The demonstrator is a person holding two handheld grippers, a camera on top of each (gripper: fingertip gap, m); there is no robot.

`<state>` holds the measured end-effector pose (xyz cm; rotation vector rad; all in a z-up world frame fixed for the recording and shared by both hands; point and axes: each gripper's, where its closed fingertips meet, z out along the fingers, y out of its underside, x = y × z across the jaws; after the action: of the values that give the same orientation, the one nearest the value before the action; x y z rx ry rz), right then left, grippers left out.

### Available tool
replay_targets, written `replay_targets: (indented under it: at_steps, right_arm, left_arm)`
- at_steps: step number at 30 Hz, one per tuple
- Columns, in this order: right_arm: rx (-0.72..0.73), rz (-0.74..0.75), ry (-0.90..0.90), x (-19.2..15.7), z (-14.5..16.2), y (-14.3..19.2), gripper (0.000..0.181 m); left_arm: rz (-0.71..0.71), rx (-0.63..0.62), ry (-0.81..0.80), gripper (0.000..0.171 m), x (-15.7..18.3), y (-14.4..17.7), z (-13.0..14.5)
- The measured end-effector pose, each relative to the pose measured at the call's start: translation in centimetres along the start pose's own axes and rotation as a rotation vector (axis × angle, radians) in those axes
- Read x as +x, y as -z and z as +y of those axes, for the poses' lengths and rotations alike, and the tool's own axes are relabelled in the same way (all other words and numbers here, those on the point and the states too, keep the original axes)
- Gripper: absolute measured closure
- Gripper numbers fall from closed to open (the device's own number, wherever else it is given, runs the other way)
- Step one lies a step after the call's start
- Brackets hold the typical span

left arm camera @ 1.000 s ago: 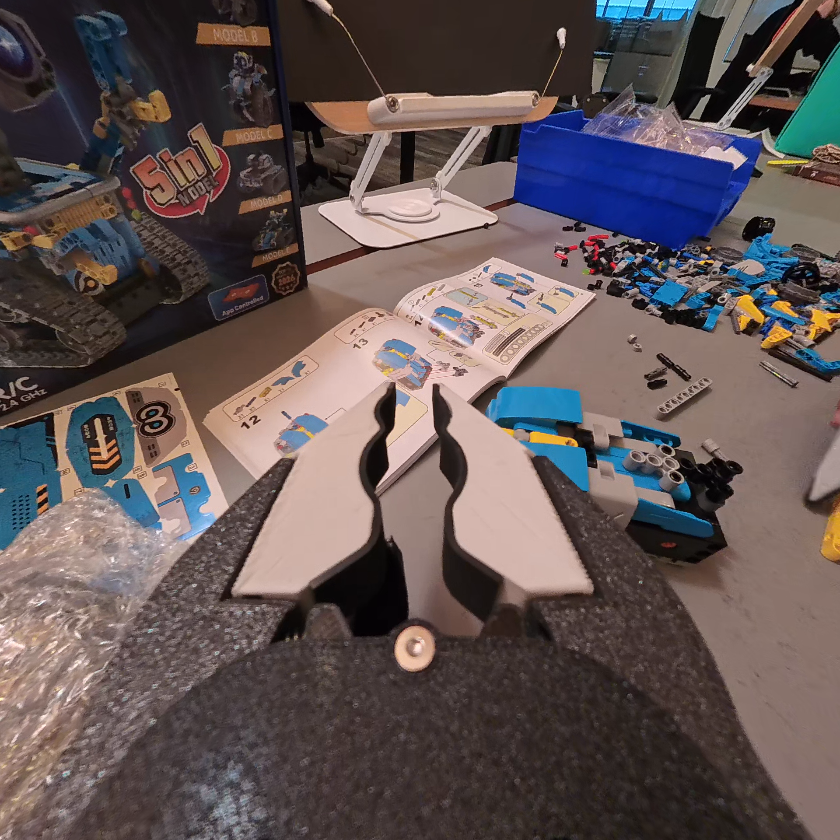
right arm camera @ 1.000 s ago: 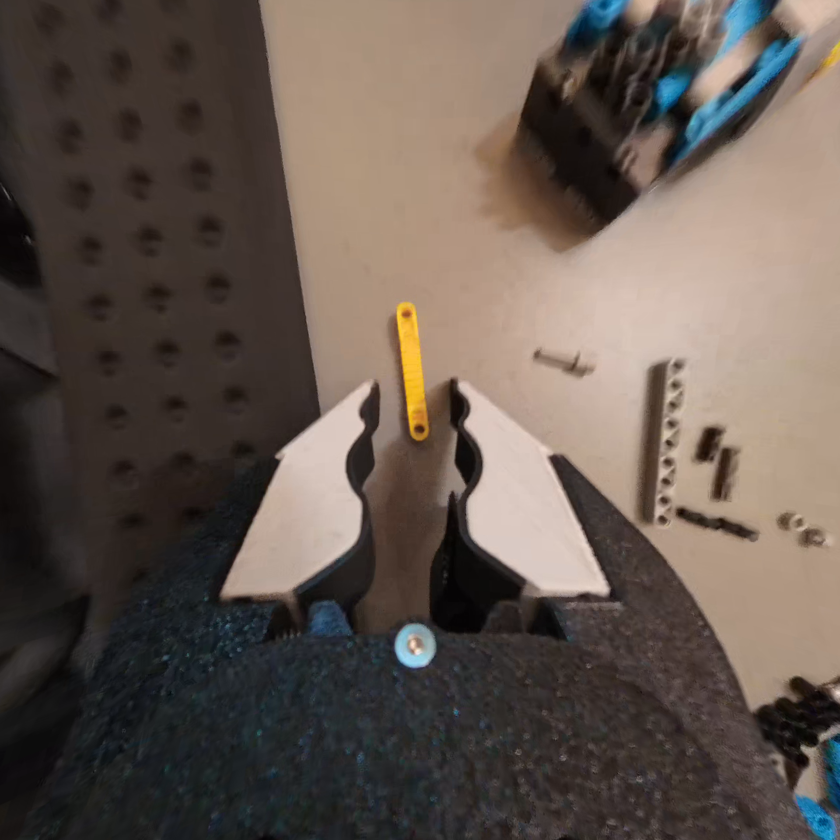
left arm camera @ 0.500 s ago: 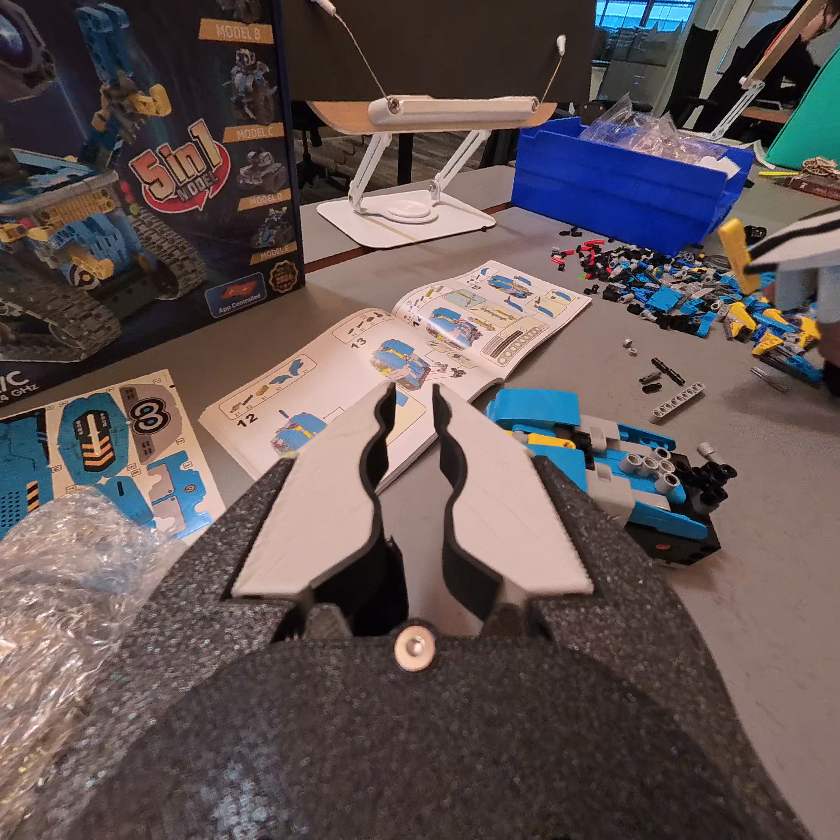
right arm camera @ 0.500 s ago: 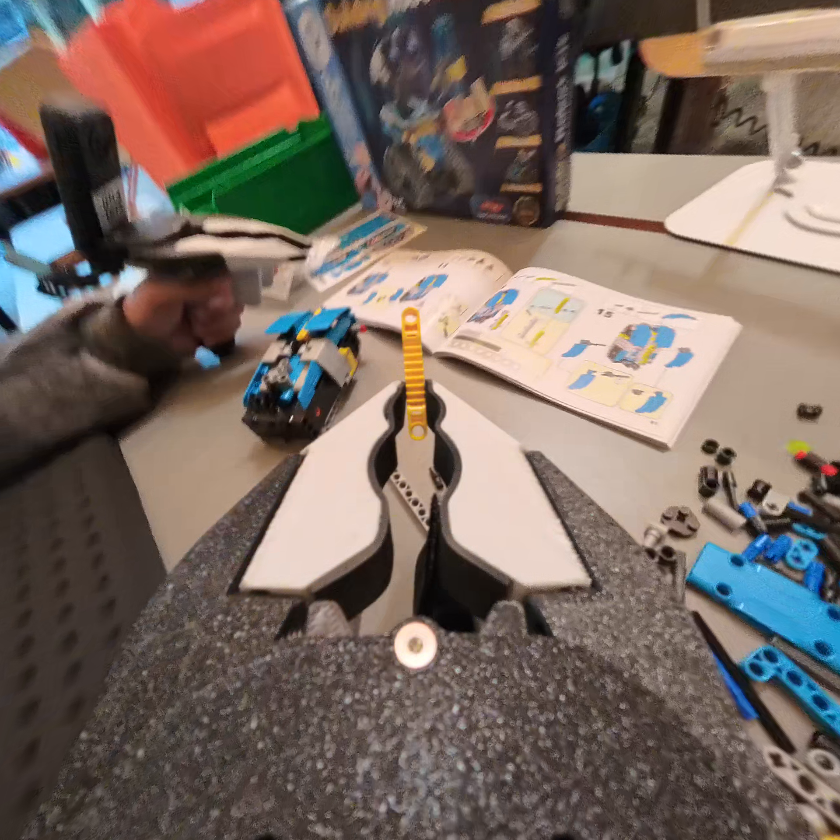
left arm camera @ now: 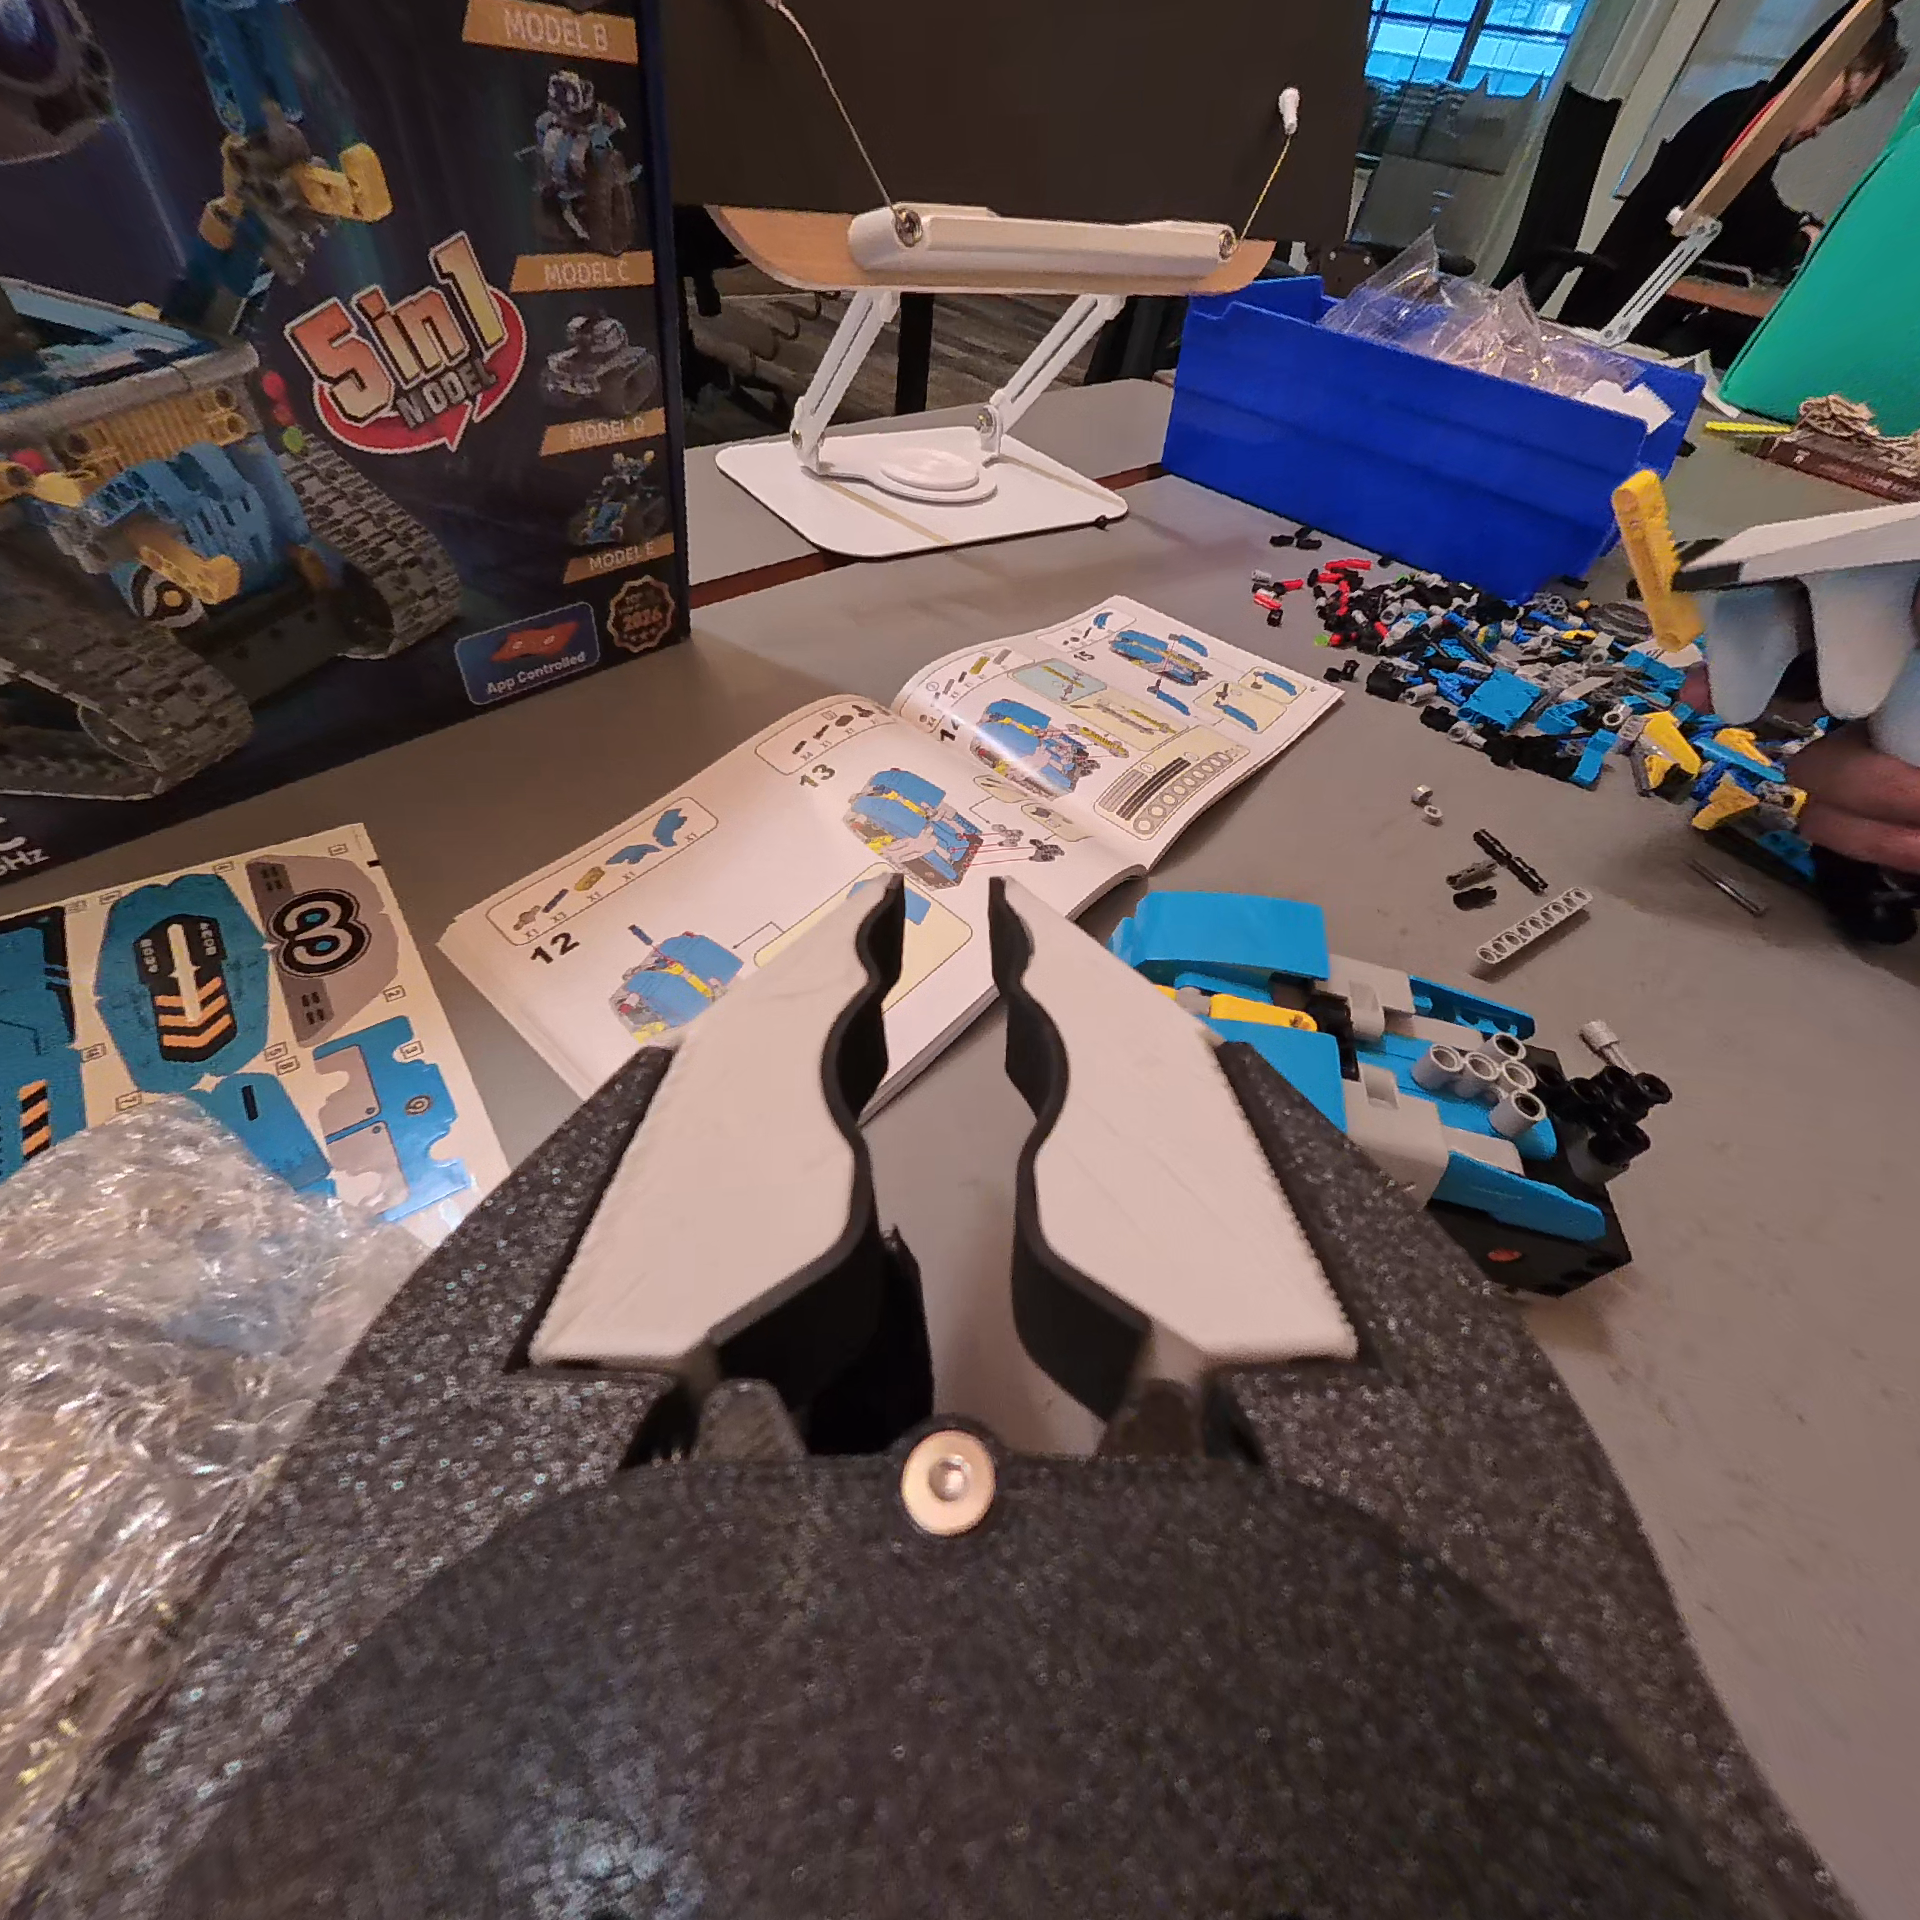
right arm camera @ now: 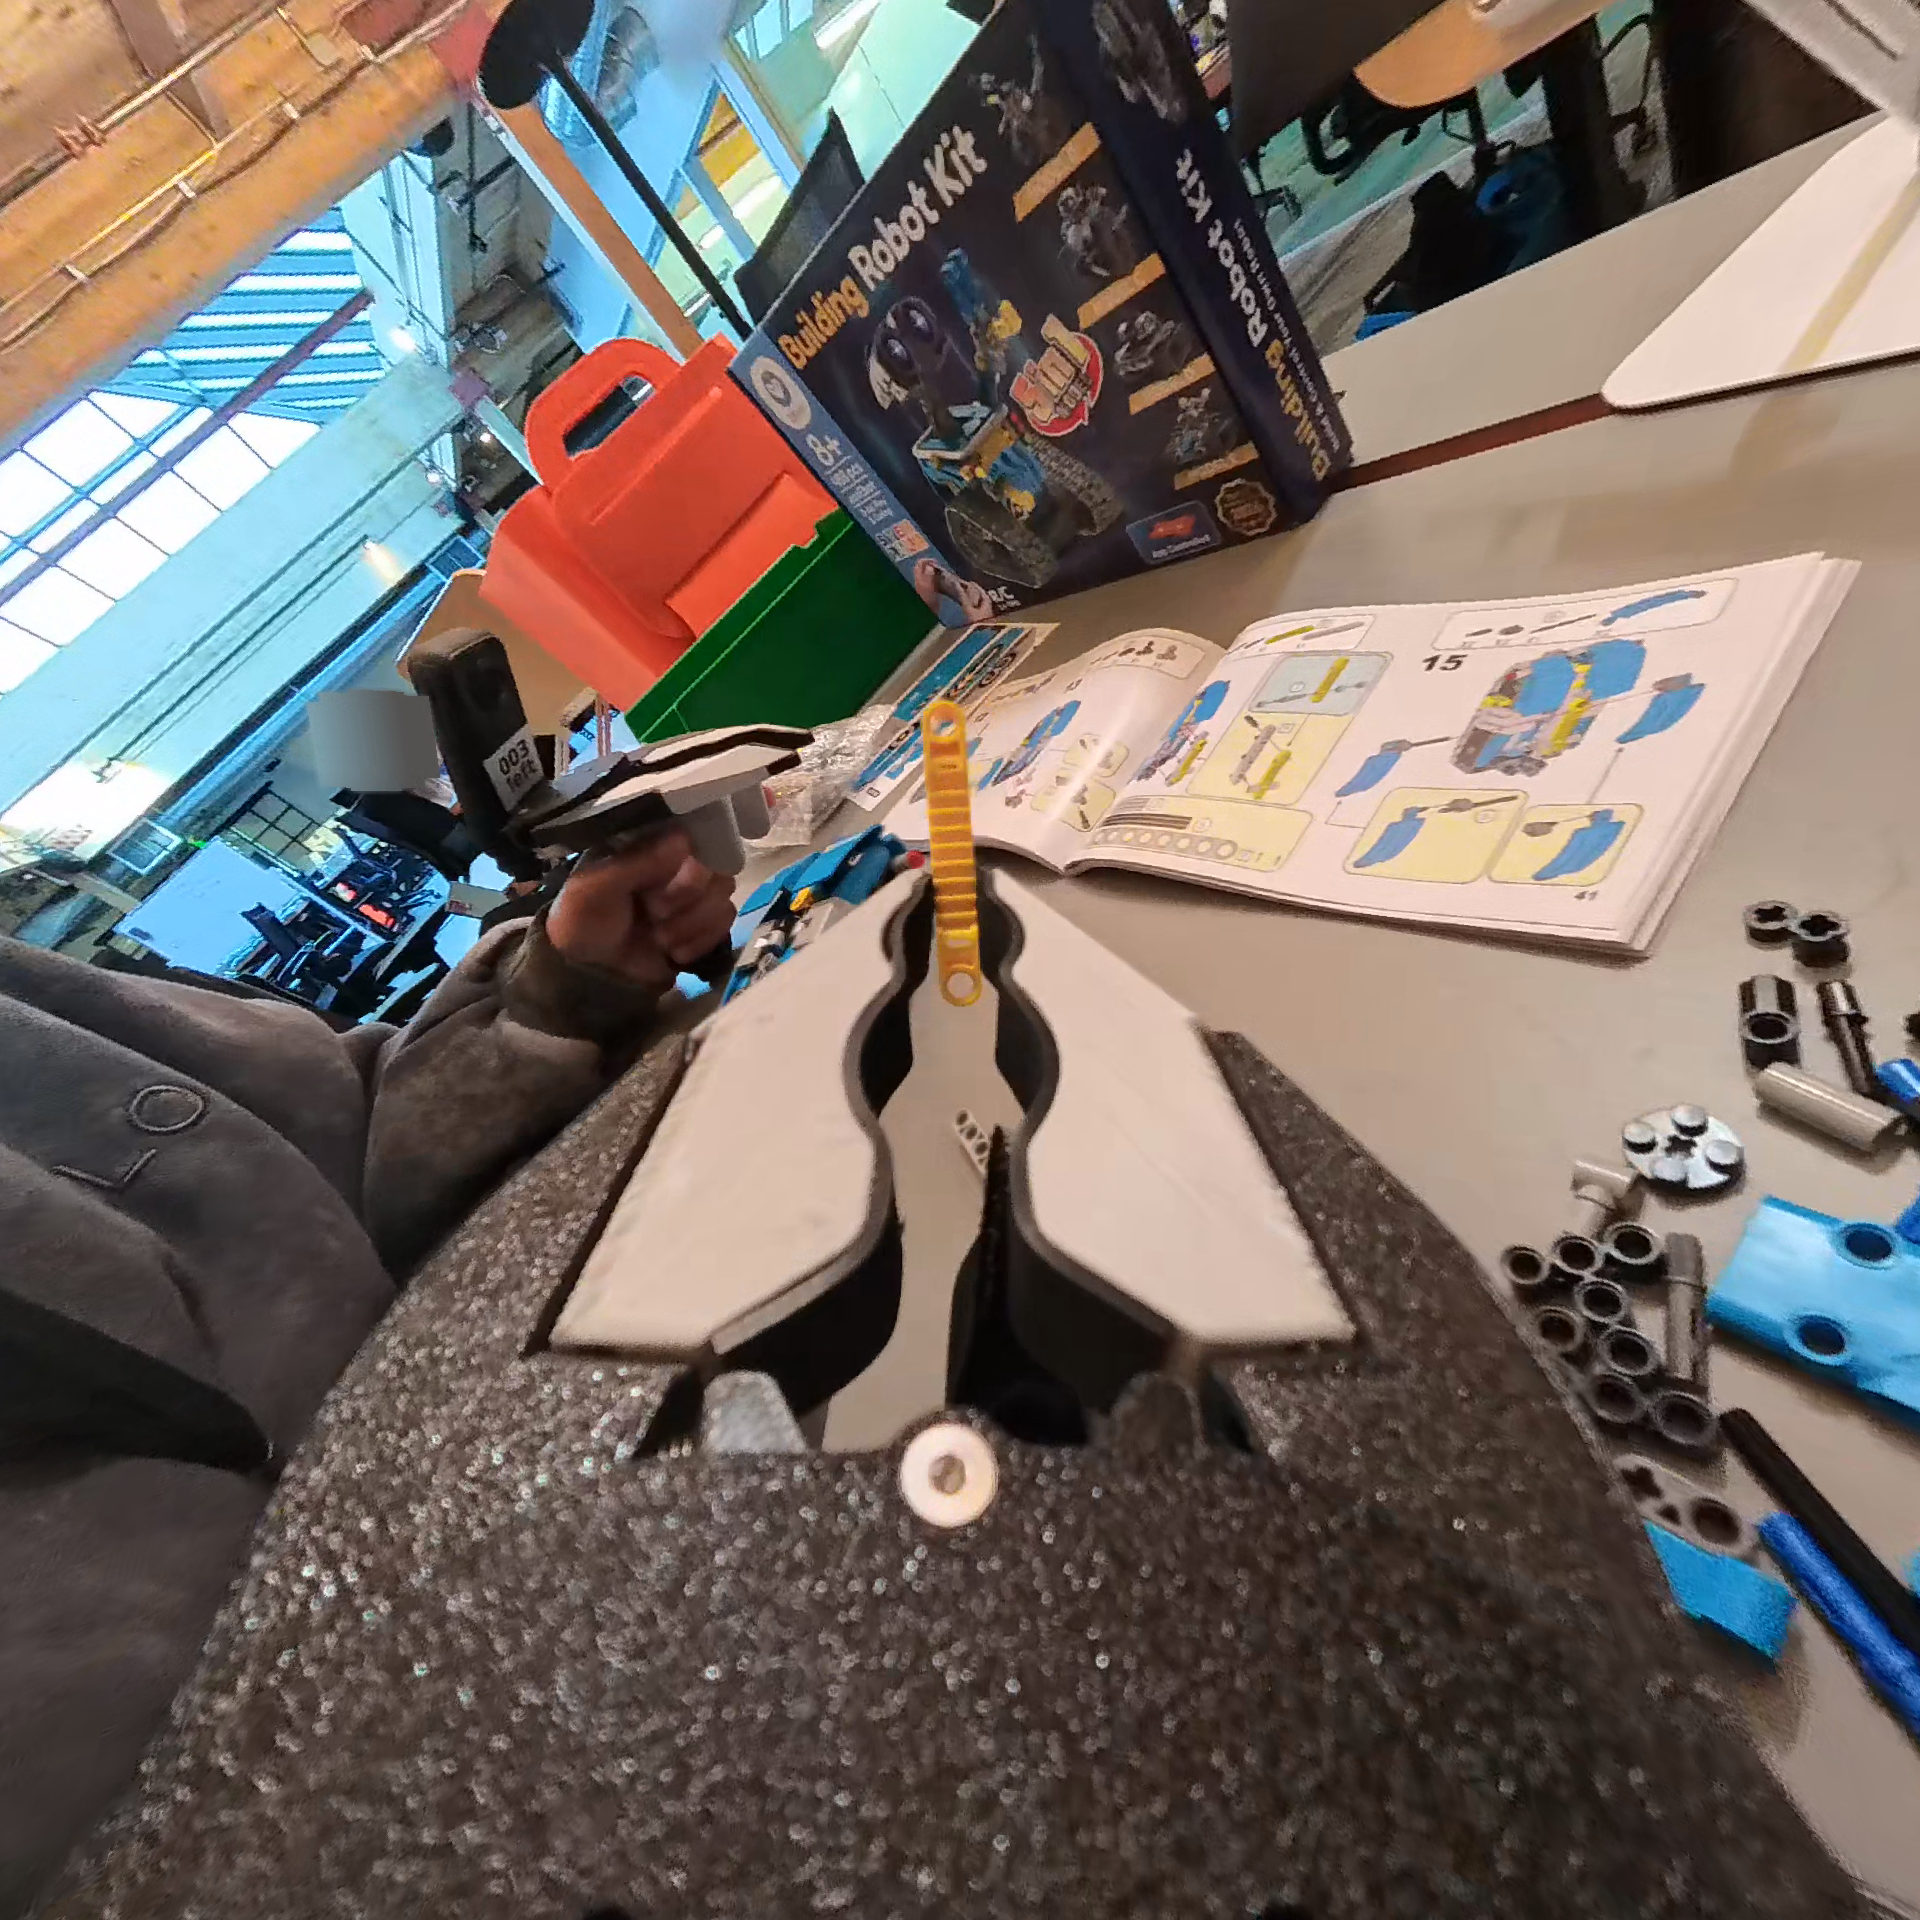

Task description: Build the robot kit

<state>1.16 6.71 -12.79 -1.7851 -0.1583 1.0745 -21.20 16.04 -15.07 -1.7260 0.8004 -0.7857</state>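
My right gripper (right arm camera: 954, 896) is shut on a thin yellow beam (right arm camera: 951, 821), which sticks up out of the fingertips above the grey table (right arm camera: 1351, 1039). It also shows at the right edge of the left wrist view (left arm camera: 1704, 582), with the beam (left arm camera: 1652, 561) over the pile of loose parts (left arm camera: 1538, 665). My left gripper (left arm camera: 943, 904) is open a little and empty. It hovers over the near edge of the open instruction booklet (left arm camera: 904, 790), just left of a partly built blue and black model (left arm camera: 1382, 1081). A hand holds it in the right wrist view (right arm camera: 665, 779).
The kit box (left arm camera: 312, 364) stands at the back left, with a sticker sheet (left arm camera: 208, 997) and bubble wrap (left arm camera: 125, 1299) before it. A white stand (left arm camera: 914, 468) and a blue bin (left arm camera: 1403, 416) are behind. A grey beam (left arm camera: 1532, 925) and small pins lie near the model. My hands' fingertips stand some 25 centimeters from each other.
My right gripper has shut on the yellow beam, lifted it off the table and swung up from looking down to looking across the table. My left gripper has barely moved.
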Motion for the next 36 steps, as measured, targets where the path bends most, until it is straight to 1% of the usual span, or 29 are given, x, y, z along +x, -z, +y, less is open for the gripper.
replay_targets:
  at_steps: [3,5,6,8,9,10,11,12,14,15,16,18,20,22,23,26,27,28,29,30,32,33,35,36]
  right_arm:
    - [-0.002,0.012,0.023,-0.1,0.0,0.0,0.174]
    - [-0.02,0.068,0.1,0.1,0.2,0.0,0.174]
    - [-0.025,0.092,0.156,-0.1,0.2,-0.1,0.173]
    - [-0.022,0.113,0.274,-1.2,0.1,-0.5,0.174]
    - [-0.011,0.096,0.293,-2.1,0.0,-0.9,0.173]
    - [-0.001,0.042,0.262,-3.3,0.0,-1.4,0.173]
    - [0.016,-0.05,0.176,-4.7,0.0,-2.0,0.174]
    - [0.048,-0.184,0.05,-6.4,-0.1,-2.4,0.174]
    - [0.089,-0.443,-0.203,-9.1,-0.3,-2.6,0.174]
    - [0.111,-0.526,-0.285,-9.9,-0.5,-2.5,0.174]
    - [0.124,-0.576,-0.334,-10.5,-0.6,-2.6,0.174]
    - [0.095,-0.624,-0.353,-11.6,0.0,-2.9,0.174]
    - [0.047,-0.615,-0.304,-12.6,0.8,-3.2,0.174]
    - [0.019,-0.592,-0.249,-13.2,1.3,-3.3,0.174]
    - [0.009,-0.576,-0.233,-13.3,1.5,-3.3,0.174]
    - [-0.028,-0.569,-0.216,-13.5,2.0,-2.9,0.173]
    - [-0.041,-0.613,-0.234,-14.0,2.1,-2.6,0.173]
    - [-0.044,-0.699,-0.281,-14.8,1.9,-2.0,0.17]
    - [-0.048,-0.802,-0.362,-15.5,1.6,-1.4,0.162]
    - [-0.062,-0.894,-0.464,-15.9,1.3,-0.9,0.151]
    - [-0.1,-1.097,-0.61,-16.9,0.9,0.2,0.149]
    - [-0.151,-1.144,-0.628,-17.5,1.5,0.3,0.148]
    - [-0.291,-1.156,-0.583,-19.1,3.6,-0.4,0.147]
    - [-0.327,-1.186,-0.561,-20.0,4.2,-0.2,0.145]
  left_arm:
    - [-0.007,0.006,-0.013,0.156,0.1,0.1,-0.1]
    - [-0.015,0.032,-0.026,0.156,0.3,0.4,-0.7]
    - [-0.016,0.061,-0.033,0.156,0.8,0.7,-1.5]
    - [0.015,0.108,0.004,0.156,2.9,1.2,-3.3]
    - [0.041,0.107,0.074,0.156,4.3,1.2,-4.0]
    - [0.085,0.084,0.155,0.156,6.0,1.0,-4.6]
    - [0.149,0.058,0.215,0.155,8.0,0.8,-5.3]
    - [0.218,0.039,0.248,0.155,10.1,0.6,-6.0]
    - [0.354,0.022,0.257,0.152,13.6,0.3,-7.3]
    - [0.42,0.023,0.238,0.152,15.1,0.2,-7.9]
    - [0.484,0.021,0.225,0.15,16.4,0.1,-8.3]
    - [0.615,-0.003,0.251,0.148,18.6,-0.1,-8.6]
    - [0.68,-0.02,0.298,0.149,19.5,-0.4,-8.5]
    - [0.734,-0.012,0.328,0.163,19.9,-0.4,-8.4]
    - [0.757,-0.004,0.336,0.164,20.1,-0.2,-8.4]
    - [0.84,-0.001,0.284,0.165,20.8,0.6,-8.1]
    - [0.9,0.013,0.275,0.165,21.1,1.2,-8.3]
    - [0.976,0.041,0.295,0.165,21.3,2.0,-8.8]
    - [1.062,0.071,0.33,0.165,21.5,3.0,-9.5]
    - [1.15,0.095,0.362,0.165,21.7,4.1,-10.0]
    - [1.287,0.138,0.409,0.165,21.9,5.7,-10.8]
    - [1.336,0.148,0.435,0.165,22.0,6.2,-11.1]
    - [1.426,0.161,0.497,0.165,22.1,6.8,-11.4]
    - [1.471,0.159,0.518,0.165,22.2,7.2,-11.4]
